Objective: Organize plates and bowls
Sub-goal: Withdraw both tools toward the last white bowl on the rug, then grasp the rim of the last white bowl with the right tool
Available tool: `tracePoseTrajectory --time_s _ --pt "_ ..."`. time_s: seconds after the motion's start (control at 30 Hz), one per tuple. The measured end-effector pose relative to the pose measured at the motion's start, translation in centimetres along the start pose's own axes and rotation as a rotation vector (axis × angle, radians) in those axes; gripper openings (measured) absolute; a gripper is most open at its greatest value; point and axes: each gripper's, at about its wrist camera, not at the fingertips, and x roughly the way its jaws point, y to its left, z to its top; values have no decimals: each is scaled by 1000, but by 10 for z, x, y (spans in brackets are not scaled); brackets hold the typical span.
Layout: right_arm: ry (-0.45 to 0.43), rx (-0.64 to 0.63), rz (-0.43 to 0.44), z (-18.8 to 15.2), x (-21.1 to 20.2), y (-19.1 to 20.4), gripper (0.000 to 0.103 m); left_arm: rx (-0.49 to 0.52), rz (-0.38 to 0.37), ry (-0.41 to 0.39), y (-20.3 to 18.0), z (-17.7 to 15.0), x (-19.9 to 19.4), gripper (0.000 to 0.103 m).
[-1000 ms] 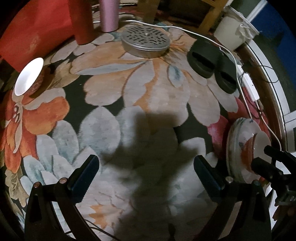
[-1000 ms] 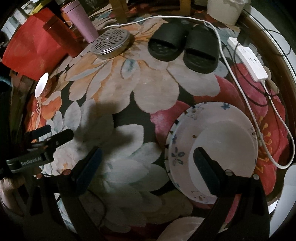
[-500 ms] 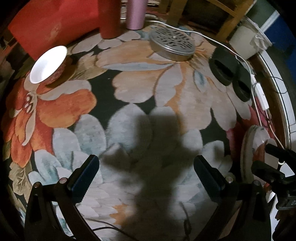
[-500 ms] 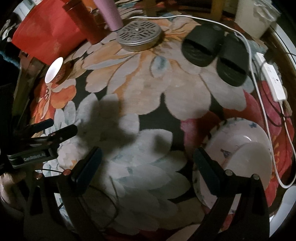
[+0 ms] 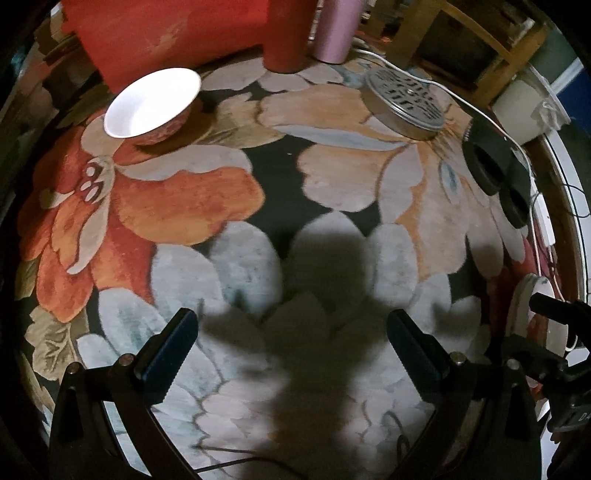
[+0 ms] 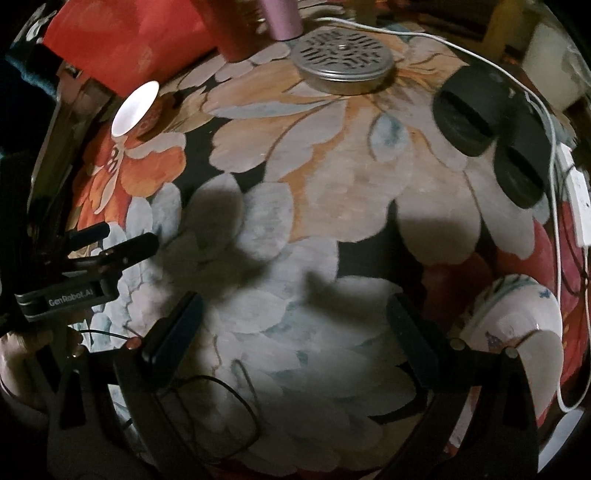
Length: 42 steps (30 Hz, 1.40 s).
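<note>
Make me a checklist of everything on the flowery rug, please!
Surface: flowery rug, dim light, gripper shadows across it.
Job's things: white bowl upright at far left; stacked plates at right.
Clutter: black slippers, round metal tin, red cylinder, pink cylinder, red bag.
Grippers: left gripper and right gripper both have jaws wide open, holding nothing.
Cables: white cord to a power strip; thin black wire near the right gripper.
Surroundings: wooden furniture, white bin.

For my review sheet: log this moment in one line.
left tool open, empty | right tool open, empty | bowl on rug | plates stacked
</note>
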Motion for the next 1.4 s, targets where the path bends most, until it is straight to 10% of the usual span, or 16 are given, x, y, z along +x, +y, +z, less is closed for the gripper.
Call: tracePoseTrajectory --time_s 0.7,1.17,1.33,1.4 --pt "68 -141 121 90 66 120 100 -255 76 -98 134 17 -19 102" --pt "43 152 281 198 136 172 97 -412 101 -133 212 0 -27 102" --pt "71 211 288 208 163 180 54 -421 98 -133 221 -3 -26 102" --pt "87 196 293 210 170 184 21 -417 97 -137 221 -4 -28 102"
